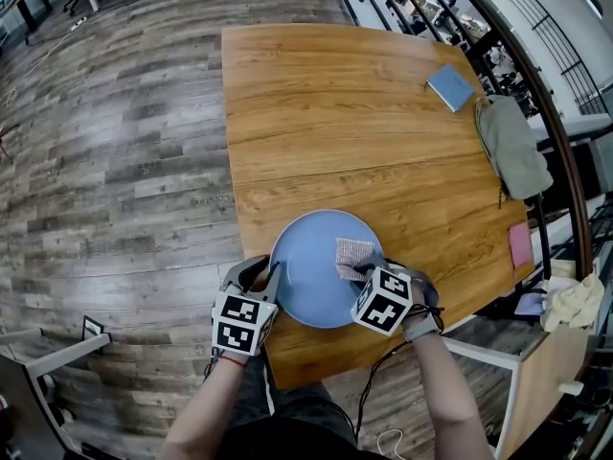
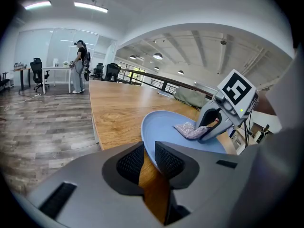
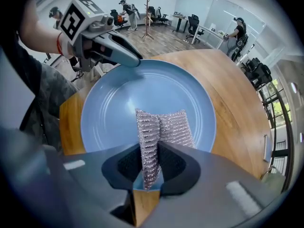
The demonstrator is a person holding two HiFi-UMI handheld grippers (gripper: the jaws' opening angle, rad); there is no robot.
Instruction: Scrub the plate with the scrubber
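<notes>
A round light-blue plate [image 1: 311,290] lies at the near edge of the wooden table [image 1: 335,113]. My left gripper [image 1: 272,280] is shut on the plate's left rim [image 2: 148,148], which runs between its pads. A silvery mesh scrubber [image 1: 352,255] rests on the right side of the plate. My right gripper [image 1: 360,272] points down and is shut on the scrubber's near edge [image 3: 148,146]. The rest of the scrubber [image 3: 172,126] lies flat on the plate [image 3: 118,103]. In the right gripper view, the left gripper [image 3: 135,61] shows at the plate's far rim. The left gripper view shows the right gripper [image 2: 209,127] on the scrubber [image 2: 190,129].
A blue notebook [image 1: 450,86] and a grey-green cloth bag [image 1: 512,147] lie at the table's far right, with a pink pad [image 1: 520,245] near the right edge. The plate sits close to the table's near edge. People stand at desks far off.
</notes>
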